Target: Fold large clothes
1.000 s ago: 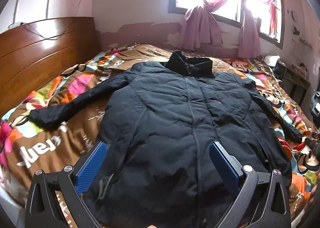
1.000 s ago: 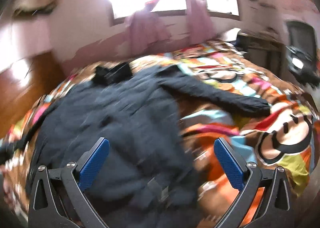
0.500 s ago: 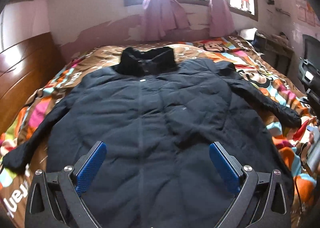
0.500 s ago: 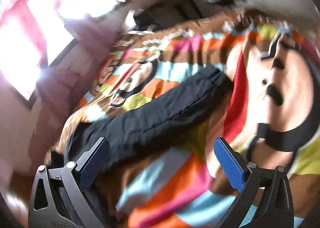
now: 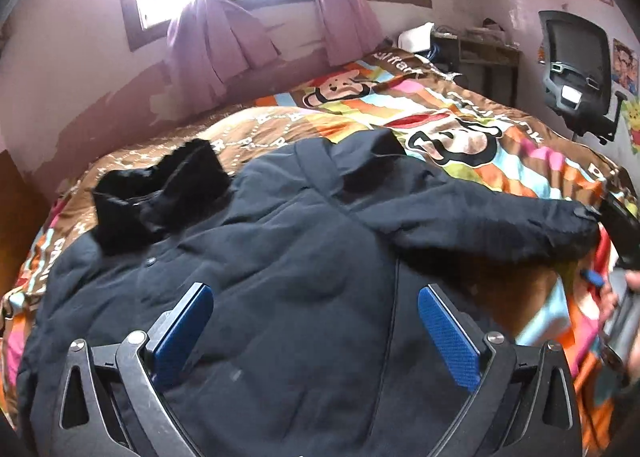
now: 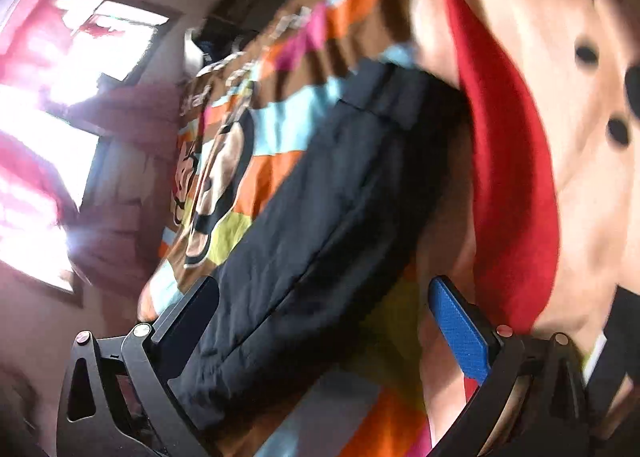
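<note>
Dark coat (image 5: 280,277) is lying spread across the bedspread (image 5: 460,113), sleeve (image 6: 320,217) stretching toward two o'clock; left gripper (image 5: 312,329) and right gripper (image 6: 324,321) are hovering, fingers apart, gripping nothing; padded cuff is risking slipping out

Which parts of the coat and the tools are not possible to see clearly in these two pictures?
- Coat hem: left wrist view, cut off by the bottom edge behind the left tool.
- Other sleeve: left wrist view, runs out past the left edge.
- Sleeve seams: right wrist view, motion blur.
- Right tool: whether it touches the sleeve, blur hides it.
</note>
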`<state>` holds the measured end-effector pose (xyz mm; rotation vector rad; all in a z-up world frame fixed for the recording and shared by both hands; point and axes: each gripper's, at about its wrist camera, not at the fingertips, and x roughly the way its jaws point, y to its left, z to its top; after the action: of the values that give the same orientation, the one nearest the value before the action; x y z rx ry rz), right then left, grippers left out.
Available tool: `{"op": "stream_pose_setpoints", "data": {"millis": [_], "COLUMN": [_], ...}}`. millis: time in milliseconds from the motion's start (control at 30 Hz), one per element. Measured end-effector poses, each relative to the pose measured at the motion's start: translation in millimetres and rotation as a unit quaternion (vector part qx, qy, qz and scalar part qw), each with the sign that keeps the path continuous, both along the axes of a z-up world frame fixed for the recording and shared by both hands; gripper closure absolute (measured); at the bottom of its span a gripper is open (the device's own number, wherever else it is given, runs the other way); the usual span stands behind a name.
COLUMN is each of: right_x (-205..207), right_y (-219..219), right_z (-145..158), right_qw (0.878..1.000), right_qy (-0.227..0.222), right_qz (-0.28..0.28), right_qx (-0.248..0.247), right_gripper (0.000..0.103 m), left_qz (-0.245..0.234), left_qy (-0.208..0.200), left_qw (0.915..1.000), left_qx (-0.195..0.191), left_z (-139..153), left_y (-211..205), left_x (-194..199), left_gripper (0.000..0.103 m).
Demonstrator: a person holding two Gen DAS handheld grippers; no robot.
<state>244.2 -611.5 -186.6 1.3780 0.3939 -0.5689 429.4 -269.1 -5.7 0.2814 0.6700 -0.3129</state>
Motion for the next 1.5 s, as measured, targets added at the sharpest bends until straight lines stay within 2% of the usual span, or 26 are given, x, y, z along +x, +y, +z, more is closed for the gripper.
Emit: {"op": "stream_pose_setpoints", "data": {"millis": [100,167,267,333,367,433,467,533,667,733,833,867,900,1000,1067,1133,1267,1367,1400,1467,1500], "right_x": [5,10,12,12,15,18,22,26,38,51,73,81,84,106,120,129,134,138,139,141,140], "right_y": [-6,-8,-12,-13,-14,-17,-18,-18,-14,0,38,59,74,156,202,254,324,350,356,359,357], "right_z": [-4,-7,-16,-22,-25,-27,-24,-14,36,75,136,159,171,212,218,208,162,127,116,101,98], "right_qw": [0.999,0.998,0.995,0.993,0.992,0.993,0.993,0.994,0.992,0.982,0.949,0.929,0.915,0.834,0.786,0.734,0.669,0.633,0.625,0.613,0.610], "right_qy": [-0.034,-0.058,-0.081,-0.087,-0.088,-0.085,-0.086,-0.092,-0.110,-0.122,-0.142,-0.149,-0.152,-0.157,-0.140,-0.109,-0.055,-0.011,0.003,0.013,0.007], "right_qz": [-0.012,-0.020,-0.041,-0.051,-0.055,-0.054,-0.051,-0.046,-0.009,0.020,0.086,0.115,0.134,0.243,0.303,0.357,0.475,0.534,0.550,0.584,0.595], "right_qx": [0.009,0.014,0.042,0.060,0.067,0.069,0.063,0.041,-0.064,-0.140,-0.267,-0.318,-0.349,-0.469,-0.521,-0.568,-0.569,-0.560,-0.554,-0.532,-0.523], "right_gripper": [0.001,0.006,0.026,0.047,0.053,0.079,0.083,0.091,0.095,0.095,0.095,0.095,0.095,0.095,0.095,0.095,0.095,0.095,0.094,0.086,0.073], "left_qz": [0.016,0.031,0.036,0.042,0.045,0.048,0.049,0.045,0.050,0.057,0.078,0.087,0.095,0.129,0.153,0.176,0.203,0.211,0.211,0.209,0.206], "left_qy": [0.020,0.036,0.034,0.030,0.036,0.056,0.061,0.076,0.082,0.084,0.090,0.093,0.097,0.106,0.098,0.081,0.072,0.087,0.093,0.106,0.112], "left_qw": [0.9994,0.9983,0.9982,0.9986,0.9984,0.9972,0.9969,0.9959,0.9944,0.9929,0.9880,0.9847,0.9815,0.9677,0.9575,0.9493,0.9393,0.9318,0.9299,0.9265,0.9252], "left_qx": [-0.021,-0.034,-0.034,-0.011,0.000,0.011,0.009,-0.019,-0.046,-0.062,-0.099,-0.119,-0.135,-0.189,-0.224,-0.248,-0.267,-0.282,-0.287,-0.294,-0.298], "left_z": [-9,-17,-27,-34,-39,-45,-45,-38,-19,-7,6,11,13,22,28,32,26,13,7,-5,-9], "left_y": [-13,-20,-31,-38,-41,-42,-41,-30,-1,22,58,73,86,131,162,190,224,237,237,239,238], "left_x": [25,41,53,57,60,64,65,64,49,37,17,10,3,-19,-36,-53,-75,-84,-86,-86,-85], "left_gripper": [0.000,0.000,0.000,0.000,0.000,0.000,0.000,0.000,0.000,0.000,0.000,0.000,0.000,0.000,0.000,0.000,0.000,0.000,0.000,0.000,0.000]}}
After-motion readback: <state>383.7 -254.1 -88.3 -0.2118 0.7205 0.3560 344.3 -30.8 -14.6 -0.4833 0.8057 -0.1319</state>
